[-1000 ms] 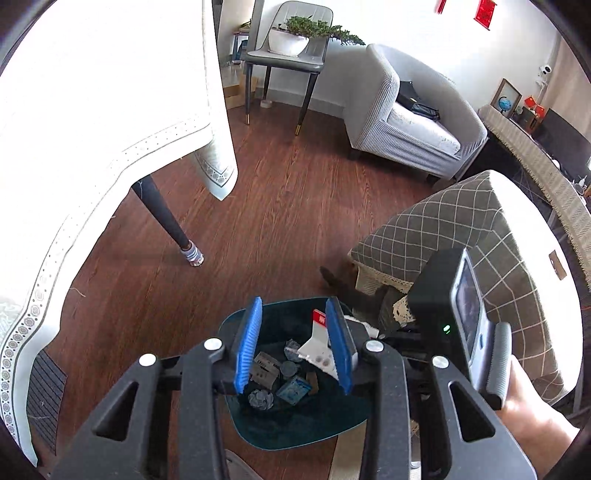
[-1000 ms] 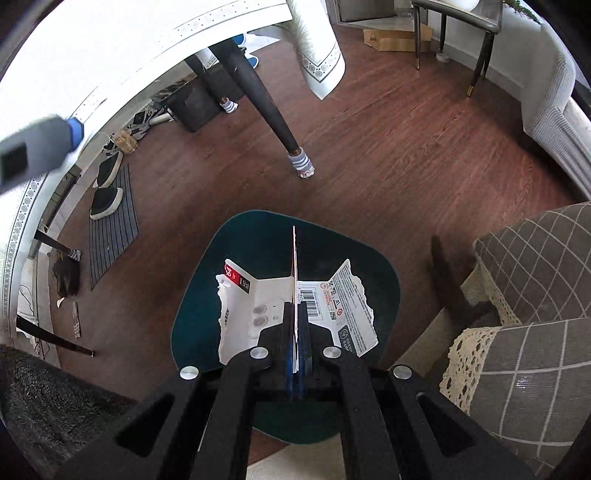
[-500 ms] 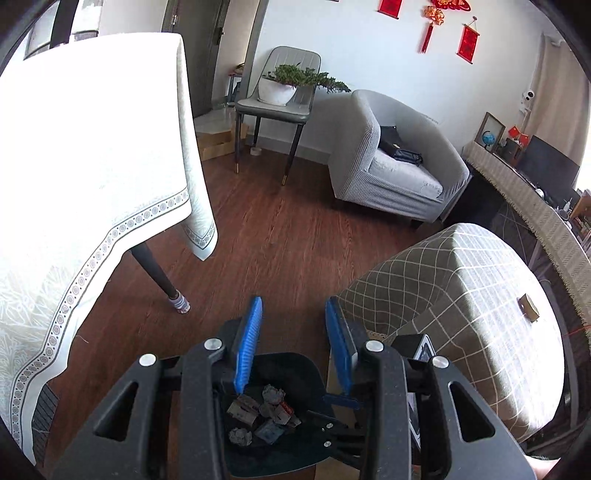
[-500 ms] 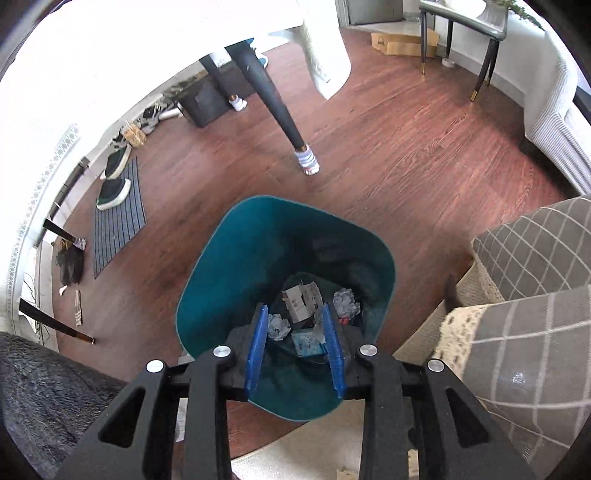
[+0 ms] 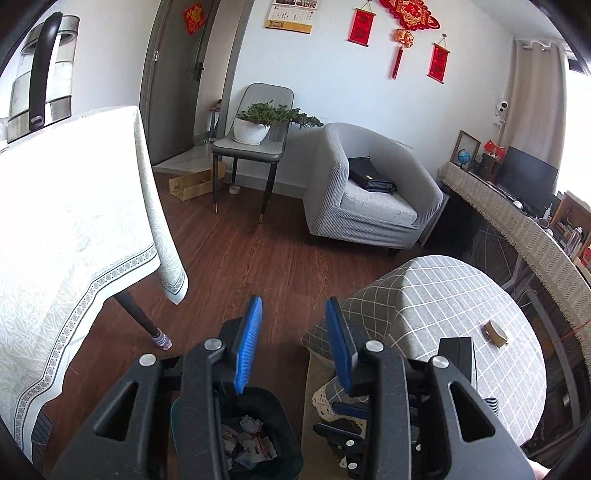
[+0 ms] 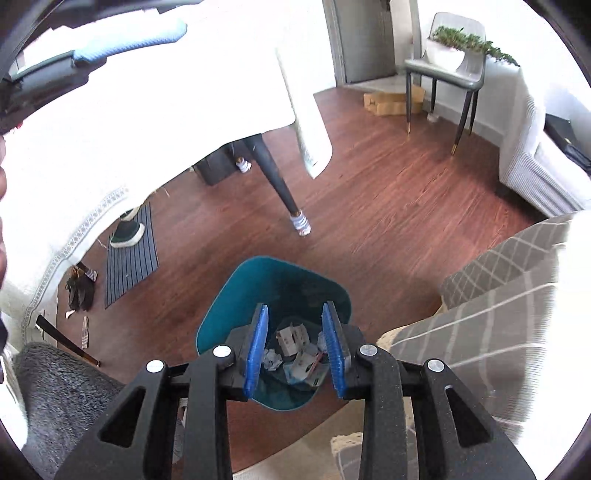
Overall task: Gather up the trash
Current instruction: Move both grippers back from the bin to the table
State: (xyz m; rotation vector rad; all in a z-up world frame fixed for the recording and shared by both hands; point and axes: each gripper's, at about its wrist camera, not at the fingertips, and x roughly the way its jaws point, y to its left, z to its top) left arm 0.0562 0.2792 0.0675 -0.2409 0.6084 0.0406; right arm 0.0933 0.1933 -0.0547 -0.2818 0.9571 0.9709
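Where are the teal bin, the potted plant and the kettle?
Teal trash bin (image 6: 236,314): right wrist view, inner wall near the rim.
Potted plant (image 5: 251,133): left wrist view, white pot.
Kettle (image 5: 38,74): left wrist view, black handle.

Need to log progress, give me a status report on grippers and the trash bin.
Left gripper open, empty. Right gripper open, empty above teal bin. Crumpled trash inside bin. Nothing blocking.

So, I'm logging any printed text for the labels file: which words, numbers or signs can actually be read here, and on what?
None can be read with certainty.
Red hangings on the wall: characters too small and blurred.
Red square on the door: one character, blurred.
Wall calendar: print too small.
Crumpled packaging in the teal bin: print illegible.
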